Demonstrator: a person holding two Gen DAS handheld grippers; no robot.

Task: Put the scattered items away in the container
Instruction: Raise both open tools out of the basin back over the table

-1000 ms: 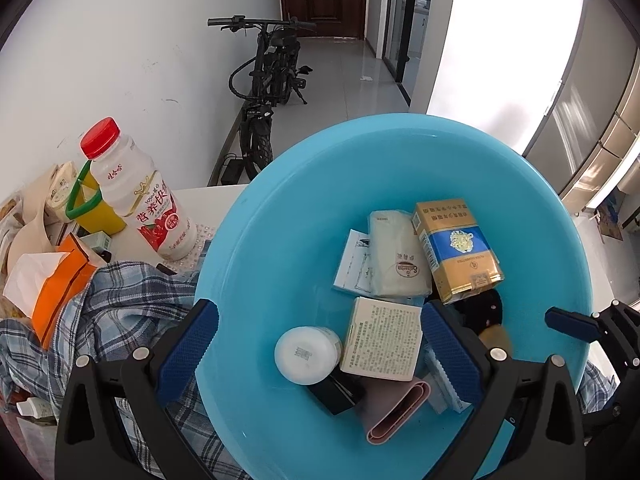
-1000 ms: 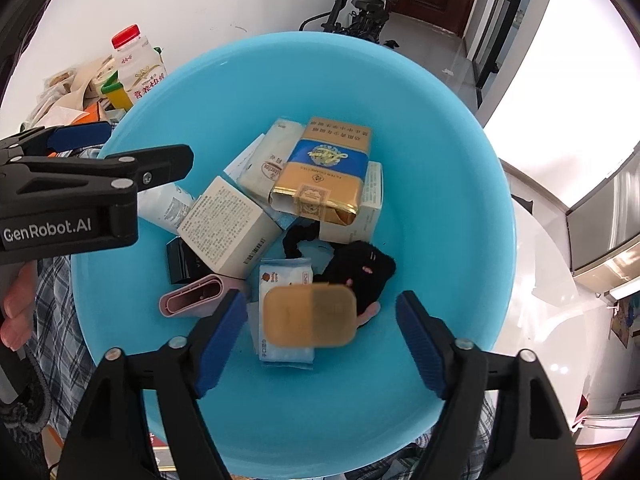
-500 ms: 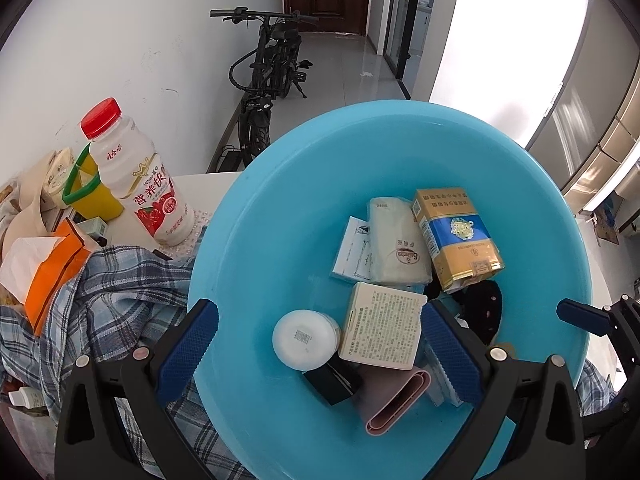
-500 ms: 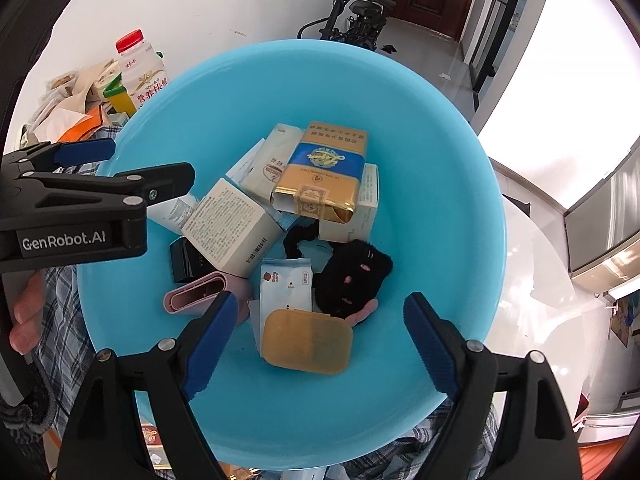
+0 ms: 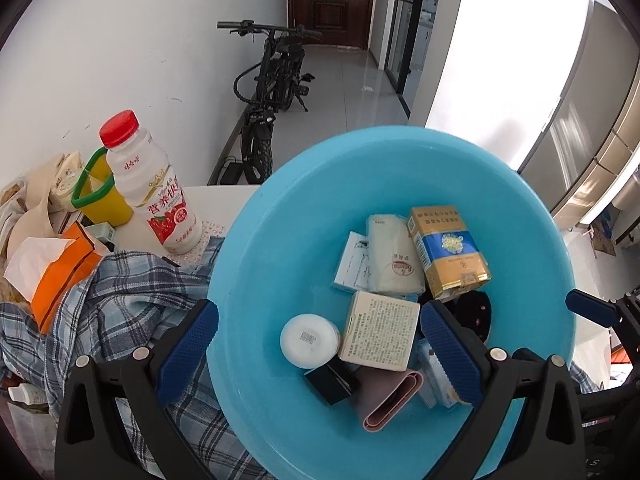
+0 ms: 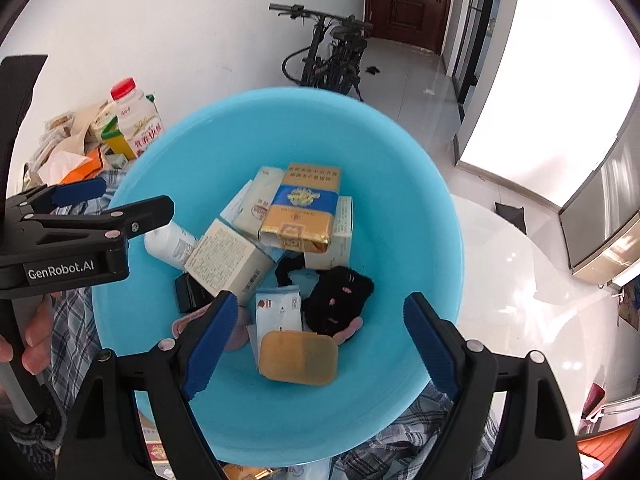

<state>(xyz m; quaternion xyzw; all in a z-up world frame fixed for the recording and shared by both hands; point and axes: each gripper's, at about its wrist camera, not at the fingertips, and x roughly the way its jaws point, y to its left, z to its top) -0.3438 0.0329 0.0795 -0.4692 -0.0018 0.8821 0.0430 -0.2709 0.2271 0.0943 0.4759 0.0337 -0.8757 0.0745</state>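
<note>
A light blue basin (image 5: 280, 240) (image 6: 420, 208) holds several items: a gold and blue carton (image 5: 448, 250) (image 6: 304, 210), a white box (image 5: 380, 330) (image 6: 228, 258), a white round jar (image 5: 308, 340), a pink case (image 5: 390, 402), a black cloth (image 6: 338, 300) and an amber soap case (image 6: 298, 356). My left gripper (image 5: 318, 346) is open and empty above the basin's near side. My right gripper (image 6: 316, 338) is open and empty above the amber case.
A red-capped milk bottle (image 5: 150, 184) (image 6: 138, 120), a yellow juice carton (image 5: 100, 196), an orange tissue pack (image 5: 56, 264) and a plaid shirt (image 5: 120, 312) lie left of the basin. A bicycle (image 5: 272, 96) stands in the hallway behind. The white tabletop (image 6: 520, 280) extends right.
The amber soap case dropped from between the right gripper's fingers into the basin. Both grippers have risen and drawn back, so the basin looks smaller.
</note>
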